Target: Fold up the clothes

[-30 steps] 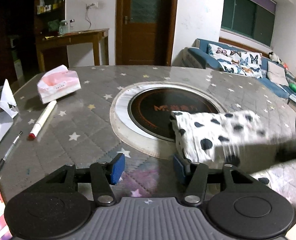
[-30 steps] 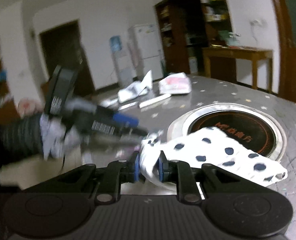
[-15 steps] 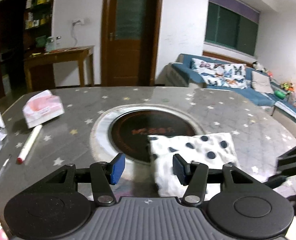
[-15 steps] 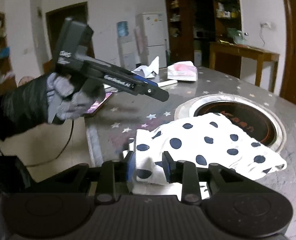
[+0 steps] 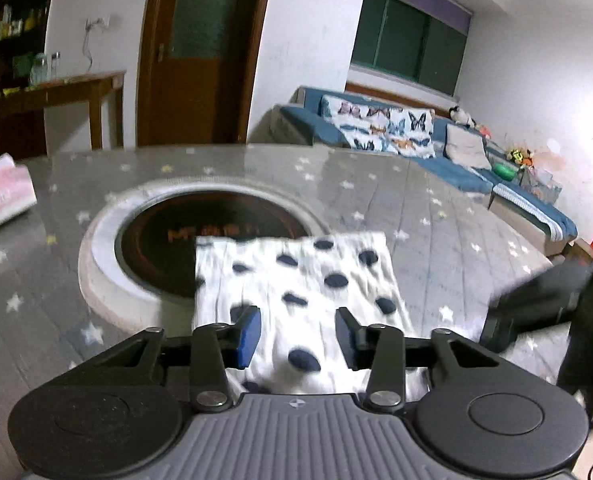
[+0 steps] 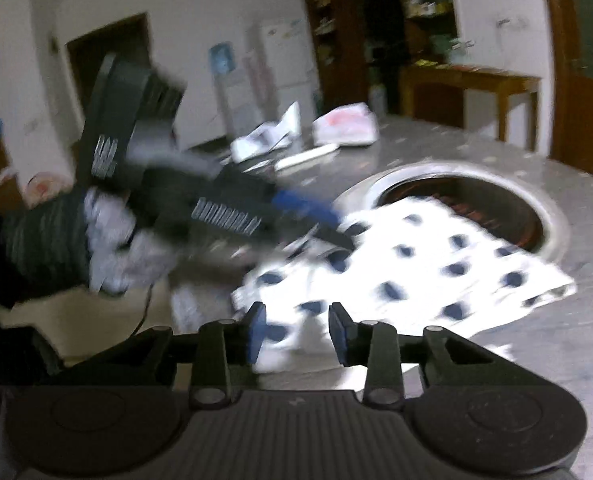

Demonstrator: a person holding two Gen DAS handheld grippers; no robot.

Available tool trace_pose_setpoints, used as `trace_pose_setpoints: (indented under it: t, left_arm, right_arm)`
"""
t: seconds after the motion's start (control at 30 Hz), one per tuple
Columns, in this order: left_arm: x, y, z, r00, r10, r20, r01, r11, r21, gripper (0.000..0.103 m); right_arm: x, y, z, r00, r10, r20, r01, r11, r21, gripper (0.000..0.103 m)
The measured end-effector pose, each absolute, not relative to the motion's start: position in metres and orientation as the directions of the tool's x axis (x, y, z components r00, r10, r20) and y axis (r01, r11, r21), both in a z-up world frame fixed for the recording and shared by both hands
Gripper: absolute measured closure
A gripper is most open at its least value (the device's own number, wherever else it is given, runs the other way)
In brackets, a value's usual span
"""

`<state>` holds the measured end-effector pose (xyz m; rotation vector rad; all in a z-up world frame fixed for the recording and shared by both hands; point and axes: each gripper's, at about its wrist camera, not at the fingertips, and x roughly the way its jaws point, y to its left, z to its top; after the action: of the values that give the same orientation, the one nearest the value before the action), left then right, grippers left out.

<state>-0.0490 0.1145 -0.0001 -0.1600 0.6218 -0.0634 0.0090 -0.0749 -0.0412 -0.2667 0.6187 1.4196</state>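
folding looks partly done: spotted cloth (image 5: 296,280) lies as a flat rectangle on worktop (image 5: 436,216) ahead of both tongs; left tongs (image 5: 297,334) just narrowed, right tongs (image 6: 296,332) just widened, neither pinching it.

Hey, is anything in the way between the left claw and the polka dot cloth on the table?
Nothing visible blocks it. The white cloth with dark polka dots already lies between the open fingers of the left claw, which have just been closing. The pink tissue pack sits far off to the side.
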Motion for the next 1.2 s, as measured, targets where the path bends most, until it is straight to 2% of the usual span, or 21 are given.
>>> trace_pose_setpoints:
  t: [0.3, 0.5, 0.6, 0.83, 1.0, 1.2]
  left_arm:
    - [-0.061, 0.11, -0.014, 0.79, -0.12, -0.601, 0.022, 0.986, -0.167, 0.062]
    - [-0.062, 0.107, -0.019, 0.785, -0.118, -0.608, 0.021, 0.986, -0.164, 0.062]
    - [-0.062, 0.107, -0.022, 0.782, -0.117, -0.612, 0.02, 0.986, -0.163, 0.062]
    - [-0.064, 0.11, -0.016, 0.791, -0.117, -0.6, 0.024, 0.987, -0.161, 0.062]
    - [-0.069, 0.105, -0.005, 0.815, -0.121, -0.566, 0.044, 0.988, -0.147, 0.062]
    - [-0.068, 0.104, -0.017, 0.794, -0.12, -0.596, 0.032, 0.987, -0.155, 0.062]
  right_arm:
    - [0.077, -0.056, -0.043, 0.267, 0.802, -0.534, -0.895, 0.411, 0.171, 0.065]
    - [0.113, -0.032, -0.067, 0.361, 0.721, -0.591, -0.846, 0.519, 0.117, 0.065]
    - [0.128, -0.031, -0.083, 0.384, 0.673, -0.632, -0.815, 0.569, 0.112, 0.068]
    - [0.124, -0.03, -0.074, 0.377, 0.684, -0.625, -0.833, 0.545, 0.093, 0.069]
    - [0.113, -0.006, -0.057, 0.296, 0.73, -0.616, -0.888, 0.448, 0.105, 0.069]
    - [0.107, 0.04, -0.062, 0.224, 0.729, -0.647, -0.929, 0.36, 0.084, 0.069]
